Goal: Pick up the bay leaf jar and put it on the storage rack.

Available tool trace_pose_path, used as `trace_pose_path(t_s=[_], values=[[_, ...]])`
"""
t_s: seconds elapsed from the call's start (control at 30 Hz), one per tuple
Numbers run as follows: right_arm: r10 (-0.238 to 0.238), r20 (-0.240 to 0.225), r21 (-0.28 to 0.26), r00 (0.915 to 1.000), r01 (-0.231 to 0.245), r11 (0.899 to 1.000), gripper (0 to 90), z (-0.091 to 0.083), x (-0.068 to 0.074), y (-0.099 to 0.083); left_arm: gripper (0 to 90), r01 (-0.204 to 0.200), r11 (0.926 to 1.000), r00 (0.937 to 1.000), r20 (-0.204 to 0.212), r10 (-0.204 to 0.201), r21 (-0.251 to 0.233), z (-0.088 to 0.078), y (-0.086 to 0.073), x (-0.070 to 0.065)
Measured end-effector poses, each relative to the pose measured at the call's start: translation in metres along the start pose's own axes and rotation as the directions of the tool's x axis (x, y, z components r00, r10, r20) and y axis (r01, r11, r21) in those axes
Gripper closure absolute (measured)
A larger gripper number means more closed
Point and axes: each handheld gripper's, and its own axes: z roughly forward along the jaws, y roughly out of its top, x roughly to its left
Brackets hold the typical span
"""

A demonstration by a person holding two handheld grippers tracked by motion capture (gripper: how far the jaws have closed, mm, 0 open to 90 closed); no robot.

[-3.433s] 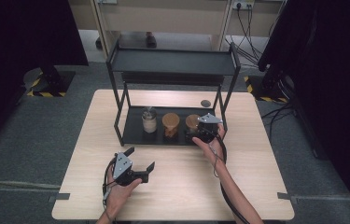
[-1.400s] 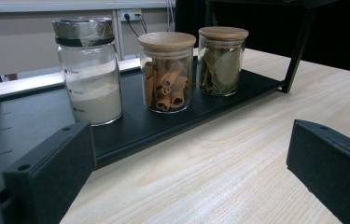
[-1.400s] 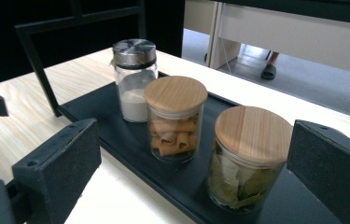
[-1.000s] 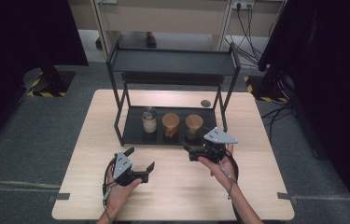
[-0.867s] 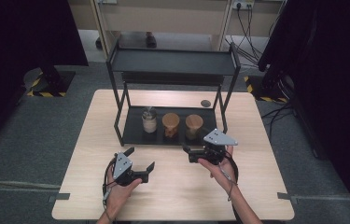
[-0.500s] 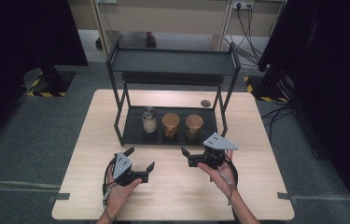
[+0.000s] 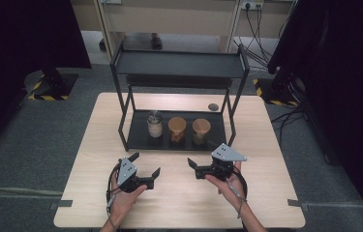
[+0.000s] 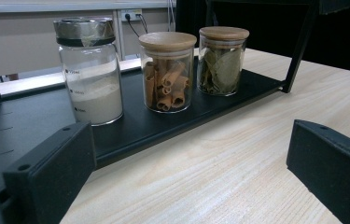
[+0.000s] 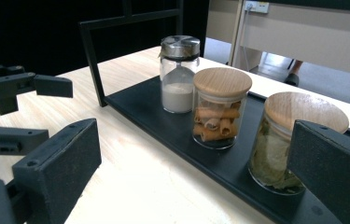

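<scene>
left gripper (image 7: 145,166): jaws wide apart, empty, on the table (image 7: 266,145)
right gripper (image 7: 193,166): jaws spread, empty, near the rack (image 7: 179,65) front
jars: 3 on the bottom tray (image 7: 138,142) (shaker jar (image 7: 155,124), cinnamon jar (image 7: 177,129), bay leaf jar (image 7: 201,130))
step: looks like idle or between grasps
next: reach forward, straddle 1 jar, don't knock neighbours

A black two-tier rack (image 7: 179,63) stands at the far side of a pale wooden table (image 7: 266,193). On the rack's lower shelf, a metal-capped jar of white powder (image 7: 155,124) stands leftmost, with a cork-lidded jar of cinnamon sticks (image 7: 177,129) just beside it. A small dark disc (image 7: 213,107) lies behind the rack. Cables (image 7: 256,24) hang beyond it.
</scene>
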Motion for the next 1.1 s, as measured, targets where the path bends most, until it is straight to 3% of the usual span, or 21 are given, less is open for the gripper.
trace_pose_path(t_s=[0.67, 1.1], values=[[0.030, -0.021, -0.036, 0.9993, -0.031, 0.999, 3.4, -0.003, -0.004, -0.023, 0.9, 0.013, 0.9999, 0.9999, -0.002, -0.013, -0.001, 0.001, -0.001, 0.001], [0.045, -0.029, -0.025, 0.9986, -0.045, 0.999, 3.4, -0.006, -0.011, -0.037, 0.8, 0.008, 1.0000, 1.0000, -0.002, -0.008, -0.003, 0.000, 0.000, 0.001]])
